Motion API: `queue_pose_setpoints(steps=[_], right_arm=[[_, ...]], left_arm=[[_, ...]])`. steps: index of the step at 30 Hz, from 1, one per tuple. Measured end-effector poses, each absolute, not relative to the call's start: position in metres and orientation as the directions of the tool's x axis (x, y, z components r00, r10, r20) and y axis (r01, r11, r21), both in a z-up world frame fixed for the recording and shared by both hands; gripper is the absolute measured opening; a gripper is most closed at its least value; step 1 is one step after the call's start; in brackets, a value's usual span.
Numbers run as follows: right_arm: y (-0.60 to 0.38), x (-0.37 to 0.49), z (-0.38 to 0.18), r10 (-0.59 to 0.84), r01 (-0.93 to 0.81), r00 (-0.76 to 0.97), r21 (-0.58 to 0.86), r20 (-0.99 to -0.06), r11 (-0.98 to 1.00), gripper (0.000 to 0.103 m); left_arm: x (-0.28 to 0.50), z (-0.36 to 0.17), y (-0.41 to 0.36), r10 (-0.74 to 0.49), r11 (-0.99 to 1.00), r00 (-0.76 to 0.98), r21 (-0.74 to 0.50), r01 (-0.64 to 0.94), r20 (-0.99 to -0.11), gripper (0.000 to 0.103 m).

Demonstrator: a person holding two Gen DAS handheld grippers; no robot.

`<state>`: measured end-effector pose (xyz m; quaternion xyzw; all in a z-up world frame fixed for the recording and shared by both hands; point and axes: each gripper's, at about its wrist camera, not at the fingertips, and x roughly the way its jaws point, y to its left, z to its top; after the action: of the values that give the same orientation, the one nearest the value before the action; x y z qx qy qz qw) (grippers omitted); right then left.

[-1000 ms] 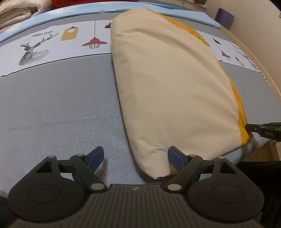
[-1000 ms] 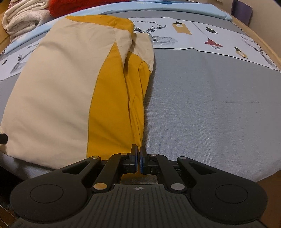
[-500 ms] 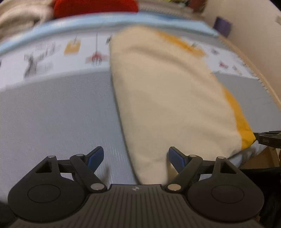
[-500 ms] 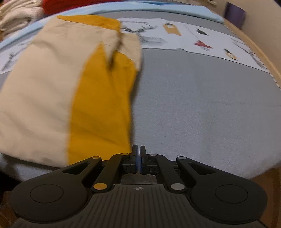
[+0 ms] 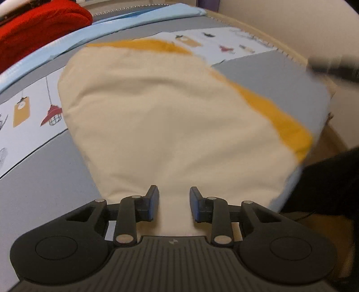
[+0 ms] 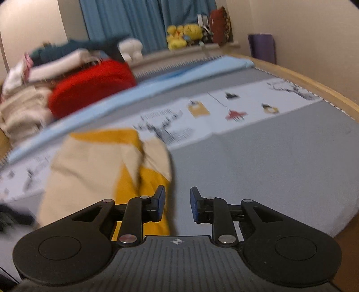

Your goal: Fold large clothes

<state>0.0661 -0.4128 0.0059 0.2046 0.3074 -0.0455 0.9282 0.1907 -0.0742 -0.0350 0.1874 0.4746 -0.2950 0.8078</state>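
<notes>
One cream-and-yellow garment (image 5: 170,116) lies folded on the bed (image 5: 40,179), seemingly alone.

A bed (image 6: 280,161) with a grey cover and a white printed band stretches ahead of the tool. Beyond it hang blue curtains (image 6: 125,20) on a beige wall (image 6: 314,33); yellow plush toys (image 6: 182,33) sit on a ledge, piled laundry (image 6: 67,76) far left.

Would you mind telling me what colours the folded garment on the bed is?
The garment is cream with mustard-yellow panels, clearest in the left wrist view.
</notes>
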Motion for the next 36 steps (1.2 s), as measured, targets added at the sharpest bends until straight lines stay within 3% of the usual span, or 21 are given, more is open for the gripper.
queue_pose_setpoints(steps=[2,4,7,10,16,28,36], right_arm=[[-0.409,0.070,0.021,0.052,0.163,0.839,0.342,-0.542,0.925,0.032],[-0.406,0.075,0.028,0.077,0.113,0.861,0.338,-0.502,0.934,0.039],[-0.401,0.093,0.019,0.108,0.072,0.861,0.329,-0.498,0.942,0.043],[-0.391,0.125,0.000,0.092,0.119,0.809,0.316,-0.580,0.941,0.043],[-0.371,0.179,-0.016,0.099,0.141,0.775,0.323,-0.624,0.936,0.043],[-0.354,0.251,-0.051,0.142,0.191,0.717,0.388,-0.683,0.902,0.043],[-0.366,0.290,-0.082,0.239,0.243,0.673,0.515,-0.700,0.822,0.044]], left_arm=[[0.193,-0.029,-0.072,-0.311,0.771,0.383,0.004,0.636,-0.870,0.038],[0.201,-0.010,-0.060,-0.400,0.813,0.422,-0.103,0.573,-0.814,0.045],[0.212,-0.006,-0.047,-0.418,0.863,0.452,-0.189,0.468,-0.788,0.045],[0.223,-0.009,-0.042,-0.345,0.906,0.487,-0.149,0.397,-0.802,0.045],[0.241,-0.007,-0.036,-0.284,0.938,0.515,-0.123,0.323,-0.809,0.045],[0.254,-0.002,-0.022,-0.285,0.948,0.524,-0.155,0.278,-0.803,0.050],[0.261,-0.005,-0.020,-0.271,0.956,0.518,-0.163,0.245,-0.812,0.050]])
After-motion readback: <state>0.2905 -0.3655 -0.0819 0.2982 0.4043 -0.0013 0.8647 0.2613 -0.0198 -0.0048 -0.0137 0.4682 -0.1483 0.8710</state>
